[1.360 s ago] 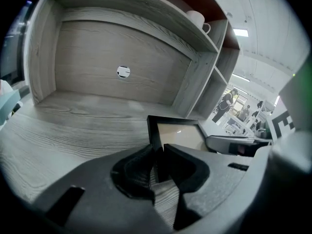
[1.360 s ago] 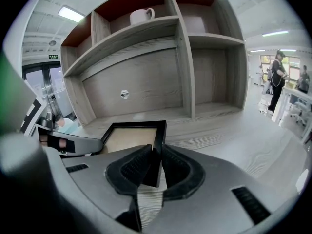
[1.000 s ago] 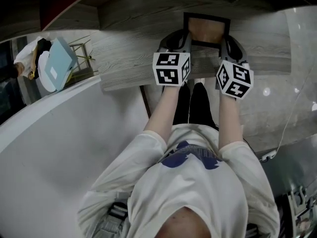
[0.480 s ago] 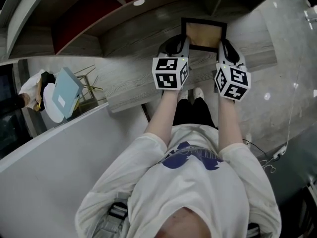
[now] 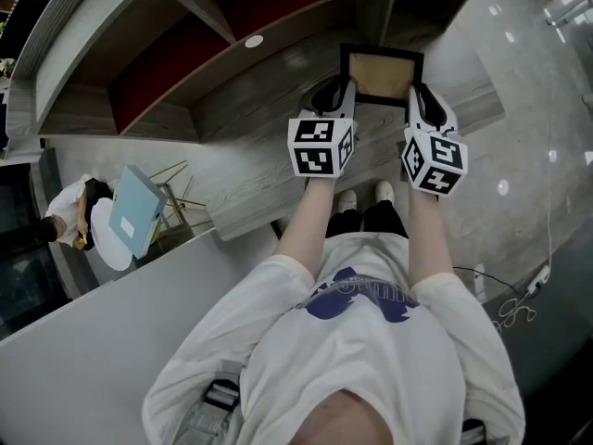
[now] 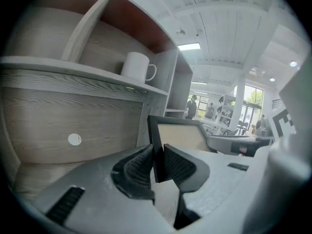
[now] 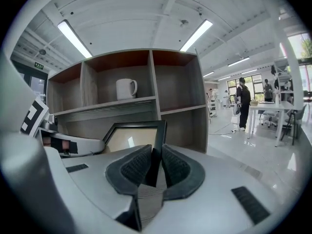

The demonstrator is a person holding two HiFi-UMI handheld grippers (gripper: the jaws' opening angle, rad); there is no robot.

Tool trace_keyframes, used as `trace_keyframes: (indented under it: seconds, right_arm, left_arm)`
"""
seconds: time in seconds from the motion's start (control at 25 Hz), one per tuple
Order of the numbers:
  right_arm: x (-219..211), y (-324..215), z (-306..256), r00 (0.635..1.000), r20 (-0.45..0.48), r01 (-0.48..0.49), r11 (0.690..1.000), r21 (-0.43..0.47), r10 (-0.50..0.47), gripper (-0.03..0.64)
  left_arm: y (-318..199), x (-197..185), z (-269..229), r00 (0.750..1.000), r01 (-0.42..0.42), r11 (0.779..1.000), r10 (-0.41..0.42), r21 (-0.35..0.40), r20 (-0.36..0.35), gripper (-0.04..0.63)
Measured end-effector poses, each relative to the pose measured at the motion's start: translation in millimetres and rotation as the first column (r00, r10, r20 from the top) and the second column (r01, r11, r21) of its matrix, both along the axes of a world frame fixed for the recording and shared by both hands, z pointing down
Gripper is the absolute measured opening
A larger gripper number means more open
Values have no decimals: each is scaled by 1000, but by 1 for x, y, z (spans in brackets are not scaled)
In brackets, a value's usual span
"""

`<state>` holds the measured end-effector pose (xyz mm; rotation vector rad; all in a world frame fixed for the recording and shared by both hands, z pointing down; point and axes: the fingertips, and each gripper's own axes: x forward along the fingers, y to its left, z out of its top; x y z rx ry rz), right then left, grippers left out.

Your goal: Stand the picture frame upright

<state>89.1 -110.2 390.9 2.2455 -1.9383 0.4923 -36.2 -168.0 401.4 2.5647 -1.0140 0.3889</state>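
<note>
While the person stood at the wood-grain desk (image 5: 269, 170), both tongs were clamped on the picture frame (image 5: 382, 72). The left gripper (image 5: 335, 95) pinched its left black edge and the right gripper (image 5: 422, 100) its right, jaws nearly together with only the rim between the pads. It hung tilted, face toward the person, before the shelf unit (image 7: 161, 82) holding a white mug (image 7: 126, 88). I judged this the raising step. Next it wanted tipping fully upright and its lower edge set down squarely before either grip let go.
</note>
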Motion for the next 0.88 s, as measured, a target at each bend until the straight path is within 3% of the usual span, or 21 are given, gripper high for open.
trace_keyframes:
  seconds: [0.4, 0.88]
  right_arm:
    - [30, -3, 5, 1000, 13, 18, 1000, 4, -18, 61]
    - [84, -43, 28, 980, 39, 195, 981, -23, -194, 63]
  left_arm:
    - [-3, 30, 5, 1000, 5, 1000, -5, 0, 12, 75]
    - [-22, 77, 28, 988, 154, 987, -153, -33, 37, 75]
